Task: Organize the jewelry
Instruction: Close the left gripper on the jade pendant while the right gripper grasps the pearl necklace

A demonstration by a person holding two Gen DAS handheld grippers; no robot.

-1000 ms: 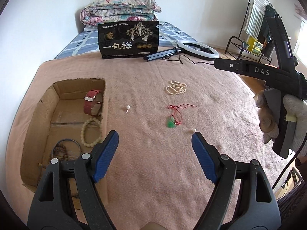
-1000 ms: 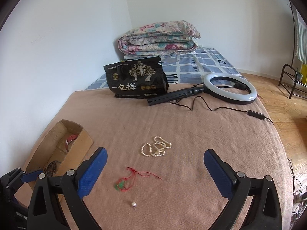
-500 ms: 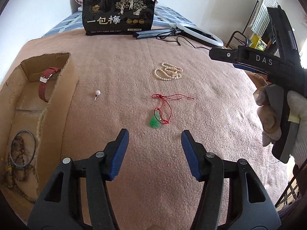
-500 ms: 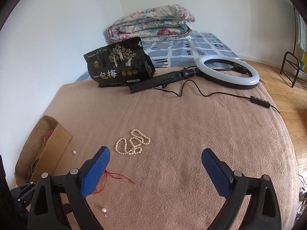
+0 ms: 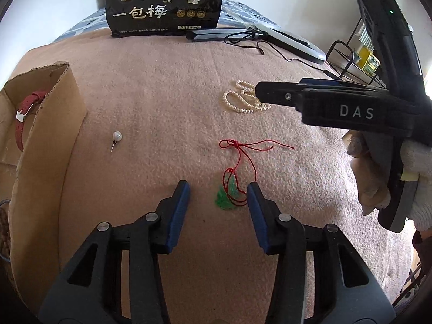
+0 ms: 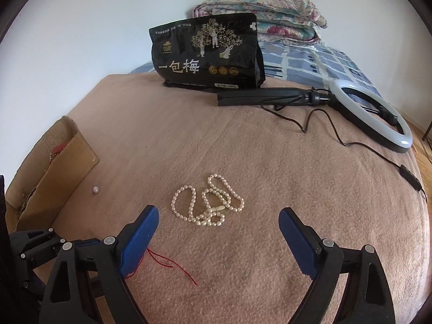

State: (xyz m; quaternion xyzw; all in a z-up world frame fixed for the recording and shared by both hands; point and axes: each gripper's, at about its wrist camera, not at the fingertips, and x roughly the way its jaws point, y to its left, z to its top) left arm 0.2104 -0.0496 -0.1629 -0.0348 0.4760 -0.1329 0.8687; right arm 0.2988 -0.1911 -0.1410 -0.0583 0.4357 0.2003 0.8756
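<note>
At the far left an open brown cardboard box (image 5: 51, 124) held a red leather strap (image 5: 25, 113). Just beside its wall lay a single pearl stud earring (image 5: 117, 136). The left tongs (image 5: 218, 189) stood partly open, their blue pads flanking a green jade pendant on red cord (image 5: 228, 198) without touching it. Farther right, the right tongs (image 6: 218, 217) gaped wide, a white pearl bead necklace (image 6: 208, 205) lying between and just ahead of them on the pink blanket (image 6: 297, 175).

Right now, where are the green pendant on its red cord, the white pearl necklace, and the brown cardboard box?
Green pendant on red cord (image 5: 226, 201): left wrist view, on the green stone.
White pearl necklace (image 6: 208, 202): right wrist view, on the tangled middle.
Brown cardboard box (image 5: 48, 145): left wrist view, on its near wall.
</note>
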